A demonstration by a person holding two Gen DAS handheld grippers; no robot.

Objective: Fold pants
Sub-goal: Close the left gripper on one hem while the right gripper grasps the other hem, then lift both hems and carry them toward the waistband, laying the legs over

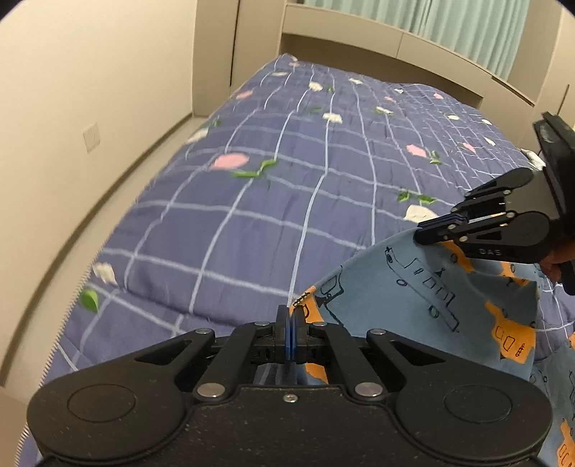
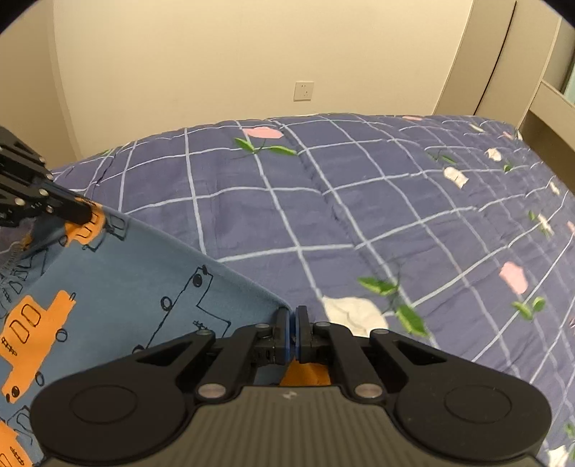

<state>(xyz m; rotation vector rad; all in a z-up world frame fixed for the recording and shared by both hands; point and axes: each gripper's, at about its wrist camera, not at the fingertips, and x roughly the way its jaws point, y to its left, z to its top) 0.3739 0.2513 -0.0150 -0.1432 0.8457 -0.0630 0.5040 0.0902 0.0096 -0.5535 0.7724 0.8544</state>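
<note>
Purple-blue quilted cotton, crossed by a pale grid and dotted with pink and white flowers on green leaves, covers the bed (image 1: pixel 251 222) that spreads ahead of both grippers. Cream walls close the room; a wall socket (image 2: pixel 303 91) sits straight beyond the right gripper, and a beige headboard unit (image 1: pixel 359 39) with pale green curtains (image 1: pixel 449 21) above it stands at the far end ahead of the left gripper.

The left gripper (image 1: pixel 290 316) has its jaws pressed together, pinching one corner of the pants (image 1: pixel 413 298), a blue fabric printed with orange and outlined vehicles. The cloth runs away to its right and upward, held off the quilt.

The right gripper (image 2: pixel 293 319) is likewise closed, its blue-padded fingers (image 2: pixel 284 323) clamped on the other end of the same edge, with the fabric stretching off to its left and an orange patch showing just below the jaws. Seen from the left wrist view, the right gripper grips the raised edge up and to the right (image 1: pixel 427 230); from the right wrist view, the left gripper holds the far corner at upper left (image 2: pixel 82 212). The edge between them looks fairly taut.
</note>
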